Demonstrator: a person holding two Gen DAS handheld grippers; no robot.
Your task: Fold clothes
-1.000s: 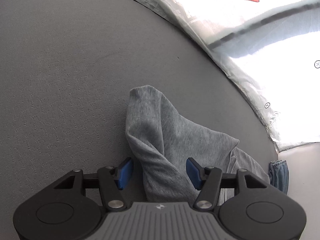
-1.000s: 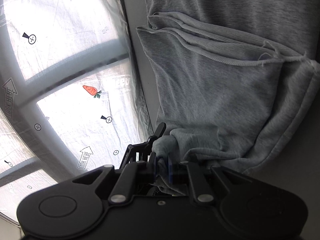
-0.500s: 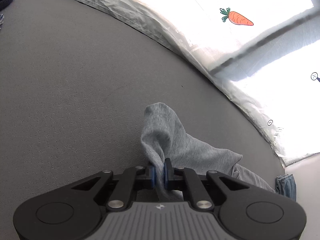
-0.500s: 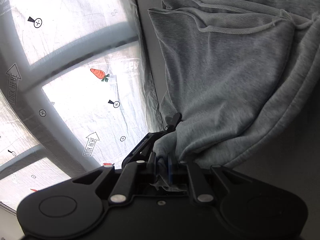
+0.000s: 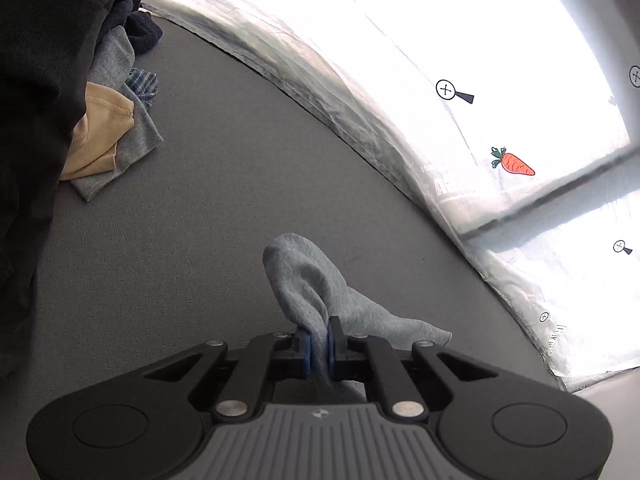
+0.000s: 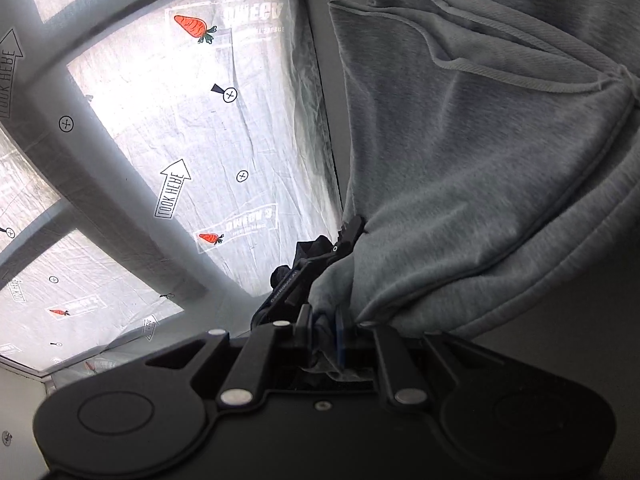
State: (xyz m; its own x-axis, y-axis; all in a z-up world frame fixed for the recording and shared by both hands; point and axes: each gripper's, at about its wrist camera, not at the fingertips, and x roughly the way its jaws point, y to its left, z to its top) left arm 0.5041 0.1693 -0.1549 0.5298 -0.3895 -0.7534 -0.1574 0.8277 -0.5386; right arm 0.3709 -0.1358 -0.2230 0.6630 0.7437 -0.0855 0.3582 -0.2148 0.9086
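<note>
A light grey sweatshirt (image 6: 500,152) hangs in folds across the right wrist view, its ribbed hem and seams showing. My right gripper (image 6: 322,330) is shut on a bunched corner of it. In the left wrist view my left gripper (image 5: 318,342) is shut on another pinched fold of the same grey sweatshirt (image 5: 312,280), which rises in a hump above the grey table (image 5: 200,220). The other gripper's black frame (image 6: 316,264) shows just beyond my right fingers, against the cloth.
A pile of clothes (image 5: 116,120), tan, grey, plaid and dark, lies at the table's far left, beside a dark garment (image 5: 36,80) at the frame's edge. A translucent printed sheet (image 5: 480,100) with carrots and arrows lines the table's far edge and fills the left (image 6: 160,140) of the right wrist view.
My left gripper went from open around the fold to shut on it, then lifted and swung so the clothes pile came into view. The right gripper kept its grip and raised the cloth.
</note>
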